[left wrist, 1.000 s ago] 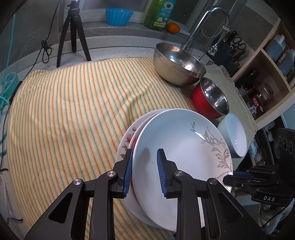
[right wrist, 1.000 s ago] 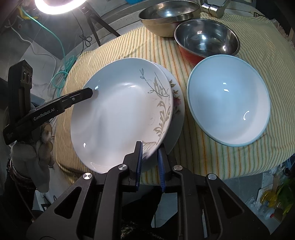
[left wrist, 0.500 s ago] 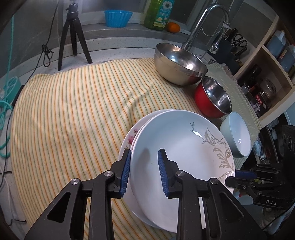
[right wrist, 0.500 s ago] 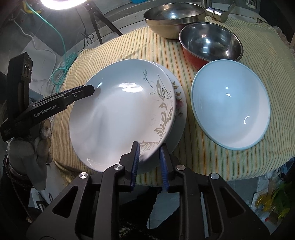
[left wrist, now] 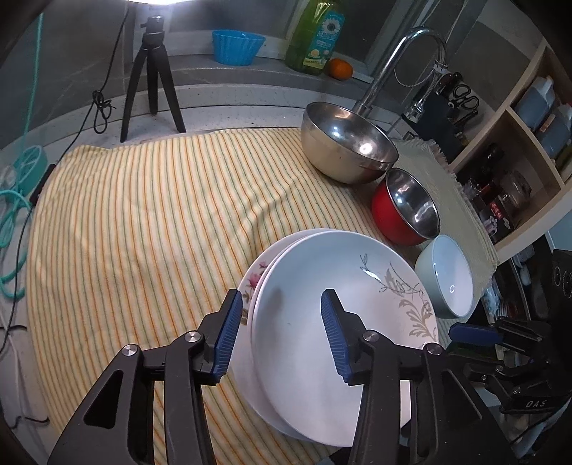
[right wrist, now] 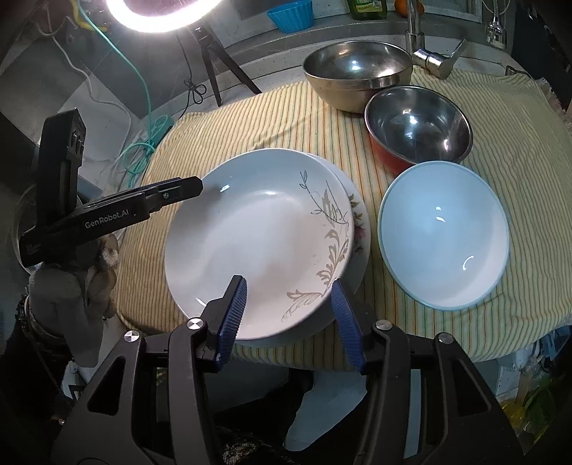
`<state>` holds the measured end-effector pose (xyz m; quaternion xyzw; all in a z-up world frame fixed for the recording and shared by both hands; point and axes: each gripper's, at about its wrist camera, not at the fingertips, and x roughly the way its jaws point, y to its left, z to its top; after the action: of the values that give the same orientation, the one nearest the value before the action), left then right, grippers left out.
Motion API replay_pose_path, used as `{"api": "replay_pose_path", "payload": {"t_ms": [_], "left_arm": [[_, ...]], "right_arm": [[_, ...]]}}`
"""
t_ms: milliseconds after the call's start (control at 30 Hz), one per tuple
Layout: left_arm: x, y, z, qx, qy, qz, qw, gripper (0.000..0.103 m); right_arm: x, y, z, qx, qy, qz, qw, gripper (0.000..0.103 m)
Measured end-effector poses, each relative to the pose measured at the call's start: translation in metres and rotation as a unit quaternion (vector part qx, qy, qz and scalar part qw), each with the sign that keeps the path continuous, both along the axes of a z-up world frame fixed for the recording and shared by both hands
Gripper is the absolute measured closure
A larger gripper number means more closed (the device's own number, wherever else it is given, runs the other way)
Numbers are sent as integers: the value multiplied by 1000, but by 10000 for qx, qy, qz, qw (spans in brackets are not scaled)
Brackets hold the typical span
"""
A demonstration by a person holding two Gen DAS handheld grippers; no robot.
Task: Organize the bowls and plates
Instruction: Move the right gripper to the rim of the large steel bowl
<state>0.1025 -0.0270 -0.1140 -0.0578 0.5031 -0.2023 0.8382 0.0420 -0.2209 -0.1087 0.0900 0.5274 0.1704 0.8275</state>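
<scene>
Two plates lie stacked on the near part of the striped cloth: the leaf-pattern plate sits on top of the floral plate, whose rim shows on the right side in the right wrist view. Both grippers are spread wide and grip nothing. The left gripper straddles the left edge of the stack; the right gripper straddles its near edge.

Procedure, as judged from this state:
1. The stacking step appears complete. Back each gripper straight away from the rim, so that no pad catches the top plate and drags it off centre.
2. The stack overhangs the near edge of the cloth slightly. Avoid any push toward that edge.
3. Treat the bowls next. The pale blue bowl stands just beside the stack on the right, the red-sided steel bowl beyond it, the large steel bowl farthest.

Surroundings: the cloth covers a counter by a faucet. A tripod, a blue tub and a green bottle stand at the far side; open shelves line the right.
</scene>
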Motion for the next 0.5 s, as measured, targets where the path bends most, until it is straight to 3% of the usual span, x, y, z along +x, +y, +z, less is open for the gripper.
{"api": "replay_pose_path", "payload": {"t_ms": [67, 200, 333, 500], "left_arm": [[-1, 2, 2, -8, 7, 82, 10000, 50], [-3, 5, 6, -140, 3, 243, 9996, 50], [-5, 6, 11, -266, -1, 415, 9988, 50], [-5, 2, 16, -419, -11, 617, 9972, 50]], "right_arm": [[-1, -2, 7, -6, -119, 45, 9999, 45], [0, -9, 23, -83, -363, 151, 9992, 42], [4, -23, 36, -62, -526, 186, 9984, 28], [13, -51, 49, -69, -663, 146, 9977, 27]]}}
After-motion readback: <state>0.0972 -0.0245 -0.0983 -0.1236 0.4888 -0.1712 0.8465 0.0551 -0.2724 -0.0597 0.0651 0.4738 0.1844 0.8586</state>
